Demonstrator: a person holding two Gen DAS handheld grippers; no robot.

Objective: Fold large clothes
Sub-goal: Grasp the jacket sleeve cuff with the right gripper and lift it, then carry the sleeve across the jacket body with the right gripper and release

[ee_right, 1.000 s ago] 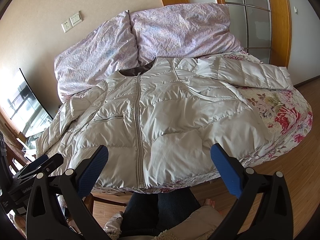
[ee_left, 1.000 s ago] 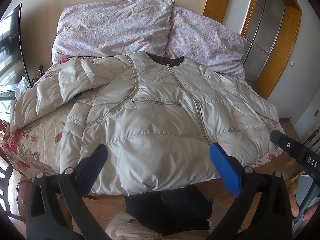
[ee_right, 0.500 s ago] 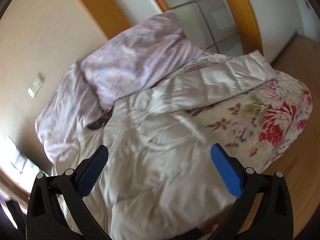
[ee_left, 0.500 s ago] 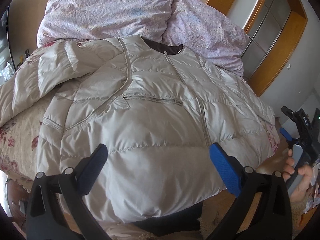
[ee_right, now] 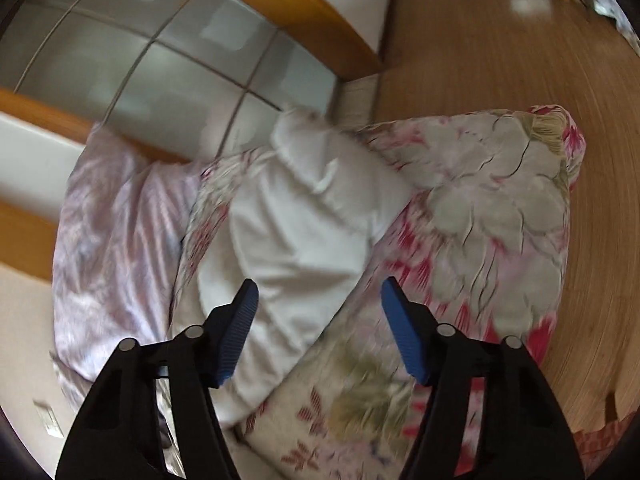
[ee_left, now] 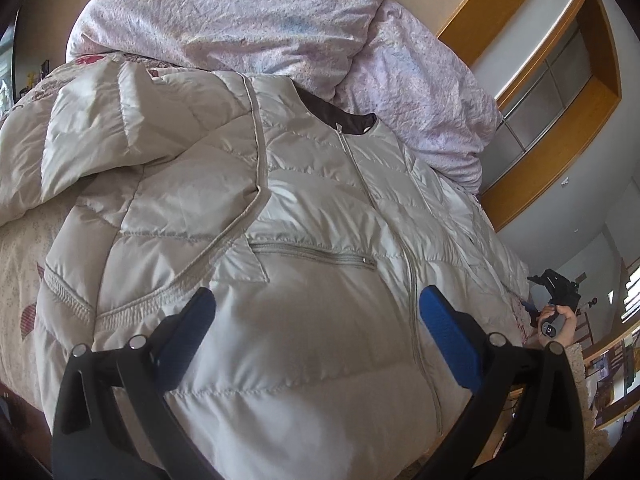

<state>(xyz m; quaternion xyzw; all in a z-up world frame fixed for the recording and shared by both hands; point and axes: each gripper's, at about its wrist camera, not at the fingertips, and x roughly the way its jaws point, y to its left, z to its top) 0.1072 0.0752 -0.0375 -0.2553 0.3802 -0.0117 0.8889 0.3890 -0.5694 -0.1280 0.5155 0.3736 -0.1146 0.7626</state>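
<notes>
Jacket point(ee_left: 304, 264), a pale quilted down one, lies front-up and zipped across the bed point(ee_right: 488, 216), collar toward the two lilac pillows point(ee_left: 248, 20) at the head. I read no brand or label on it; the dark lining at the neck shows no print I can make out. One sleeve point(ee_right: 304, 216) lies out over the floral bedspread near the bed's corner, and my right-wrist view of it is smeared, so its cuff is probably the pale lump at the far end. My left gripper point(ee_left: 316, 312) hangs over the jacket's lower front, jaws wide apart with nothing between them. My right gripper point(ee_right: 316, 312) is above the sleeve, jaws closing, not pressing on cloth yet. From the left view I see my right hand point(ee_left: 560, 322) at the bed's edge. Wooden floor point(ee_right: 480, 32), wood-framed glass doors point(ee_right: 180, 48) and a wall socket point(ee_right: 50, 420) surround the bed.
</notes>
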